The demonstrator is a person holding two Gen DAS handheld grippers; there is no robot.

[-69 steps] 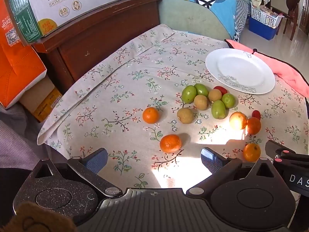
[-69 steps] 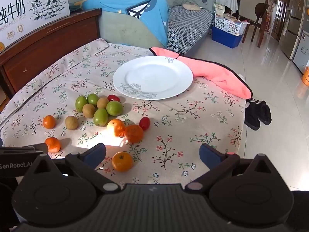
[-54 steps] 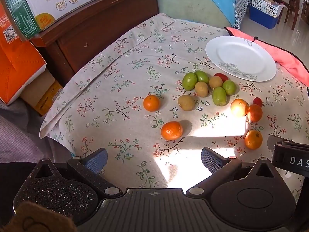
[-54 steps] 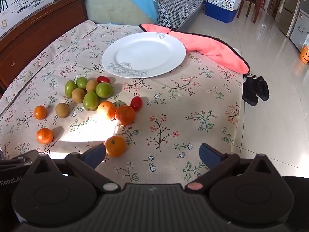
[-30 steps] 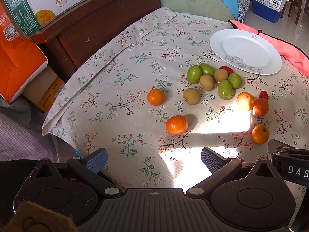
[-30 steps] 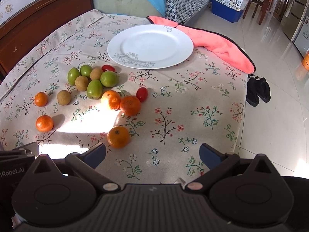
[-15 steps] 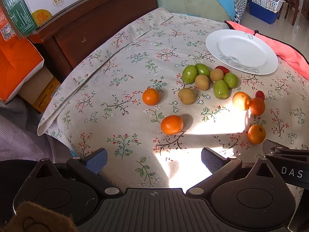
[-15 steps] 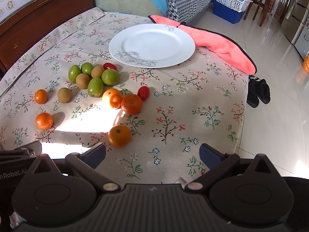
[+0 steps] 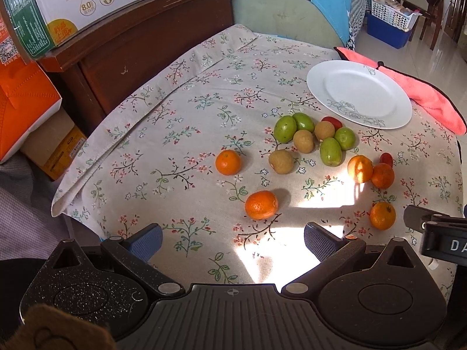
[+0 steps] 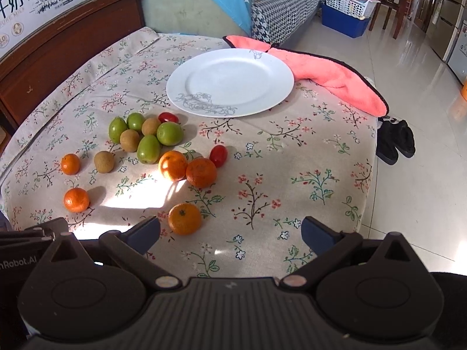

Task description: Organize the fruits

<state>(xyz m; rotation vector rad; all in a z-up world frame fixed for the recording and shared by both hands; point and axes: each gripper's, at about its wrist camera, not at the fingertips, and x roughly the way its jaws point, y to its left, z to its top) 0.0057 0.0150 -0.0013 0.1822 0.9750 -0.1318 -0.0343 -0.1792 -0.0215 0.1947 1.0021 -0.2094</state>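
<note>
Two grippers hang over the near edge of the tabletop [image 10: 321, 151], which is covered by a floral cloth. The left gripper [image 9: 232, 240] has its jaws spread wide with nothing between them, and the right gripper [image 10: 230, 232] is likewise wide open and empty. Five oranges lie loose on the cloth: one [image 10: 184, 218] just beyond the right gripper's left finger, two [image 10: 172, 165] touching each other in a sunlit patch, one [image 9: 261, 204] ahead of the left gripper, and a smaller one [image 9: 228, 162] further off to the left. A cluster of four green fruits [image 10: 149, 149] and brown fruits [image 10: 130, 140] sits between the oranges and the plate [image 10: 230, 81], with one more brown fruit [image 10: 104, 161] slightly apart on the left. A red tomato [image 10: 168, 117] lies at the far edge of the cluster, near the plate's rim; another tomato [image 10: 218, 155] touches or nearly touches the right orange of the pair. The white plate is bare. A pink towel [image 10: 335, 78] lies at its far right, draped over the tabletop edge. A milk carton [image 9: 87, 3] rests on a wooden headboard [image 9: 151, 43] on the left.
</note>
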